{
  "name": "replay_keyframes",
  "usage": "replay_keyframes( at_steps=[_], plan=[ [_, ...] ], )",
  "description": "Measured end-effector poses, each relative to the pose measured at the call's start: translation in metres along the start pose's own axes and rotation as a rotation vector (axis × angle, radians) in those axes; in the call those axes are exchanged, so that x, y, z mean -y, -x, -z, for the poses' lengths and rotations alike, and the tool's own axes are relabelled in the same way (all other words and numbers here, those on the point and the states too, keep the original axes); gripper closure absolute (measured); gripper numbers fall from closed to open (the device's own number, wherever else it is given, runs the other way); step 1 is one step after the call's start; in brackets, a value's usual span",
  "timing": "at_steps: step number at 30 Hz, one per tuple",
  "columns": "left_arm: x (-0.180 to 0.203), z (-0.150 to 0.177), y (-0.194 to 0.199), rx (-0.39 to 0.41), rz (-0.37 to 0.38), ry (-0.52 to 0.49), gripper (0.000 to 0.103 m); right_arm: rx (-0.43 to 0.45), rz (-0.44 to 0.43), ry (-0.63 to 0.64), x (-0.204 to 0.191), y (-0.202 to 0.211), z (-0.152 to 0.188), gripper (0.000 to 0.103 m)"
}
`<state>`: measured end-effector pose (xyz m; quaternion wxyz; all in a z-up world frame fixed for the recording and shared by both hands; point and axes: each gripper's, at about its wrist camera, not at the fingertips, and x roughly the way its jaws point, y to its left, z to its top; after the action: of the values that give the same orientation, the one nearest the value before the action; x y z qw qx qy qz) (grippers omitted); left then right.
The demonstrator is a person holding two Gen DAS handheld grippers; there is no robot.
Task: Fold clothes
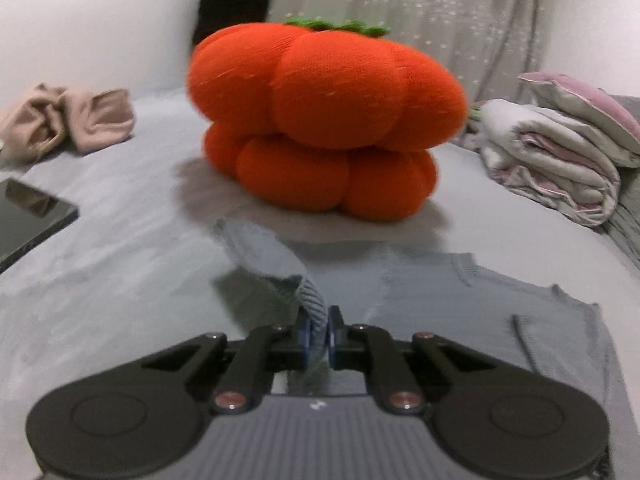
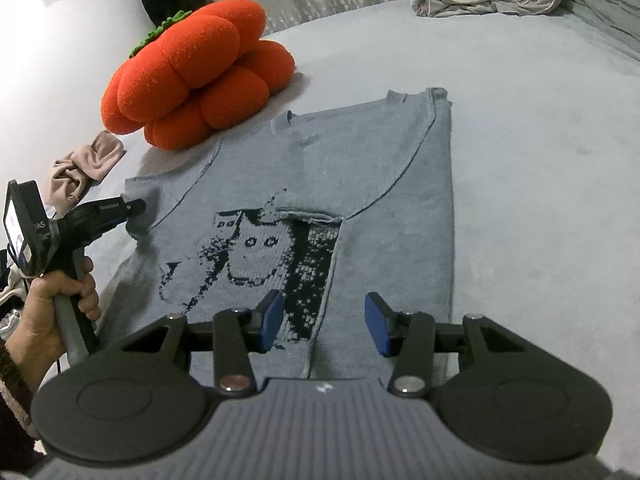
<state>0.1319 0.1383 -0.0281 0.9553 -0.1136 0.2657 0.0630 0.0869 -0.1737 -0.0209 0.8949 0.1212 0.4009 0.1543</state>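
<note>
Grey knit sweater (image 2: 320, 200), dark face print, flat, right side folded.

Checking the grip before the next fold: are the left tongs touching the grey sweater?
Touching. The left wrist view shows the left tongs shut on a ribbed edge of the grey sweater, cloth pinched between the blue pads.

The left wrist camera sits low over the bed (image 1: 120, 280), close behind its own hand-held gripper (image 1: 319, 334), facing level toward the orange pumpkin cushion (image 1: 320, 120). The right wrist camera rides higher, tilted down over the grey sweater (image 2: 320, 184) — it also catches the left hand-held gripper (image 2: 138, 206). Both views share the cushion, the folded quilt (image 1: 560, 152) and the beige cloth (image 1: 60, 120).
</note>
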Motion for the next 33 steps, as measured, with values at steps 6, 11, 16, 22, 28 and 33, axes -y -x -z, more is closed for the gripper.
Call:
replay_keyframes(
  at_steps=[6, 11, 16, 22, 28, 33],
  plan=[
    [0.031, 0.000, 0.009, -0.010, 0.046, -0.054, 0.096, 0.009, 0.002, 0.014, -0.001, 0.002, -0.002, 0.053],
    [0.059, 0.006, 0.006, -0.037, 0.083, -0.089, 0.096, 0.015, 0.014, 0.024, 0.001, 0.002, -0.004, 0.053],
    [0.085, 0.014, 0.002, -0.081, 0.133, -0.106, 0.096, 0.027, 0.015, 0.015, 0.005, 0.004, -0.007, 0.053],
    [0.113, 0.025, -0.002, -0.146, 0.219, -0.171, 0.095, 0.028, 0.014, -0.009, 0.009, 0.004, -0.009, 0.053],
    [0.131, 0.033, 0.002, -0.200, 0.345, -0.214, 0.088, 0.038, 0.007, -0.018, 0.011, 0.008, -0.010, 0.053],
    [0.138, 0.037, 0.012, -0.190, 0.338, -0.263, 0.067, 0.043, 0.003, -0.026, 0.013, 0.011, -0.010, 0.053]
  ],
)
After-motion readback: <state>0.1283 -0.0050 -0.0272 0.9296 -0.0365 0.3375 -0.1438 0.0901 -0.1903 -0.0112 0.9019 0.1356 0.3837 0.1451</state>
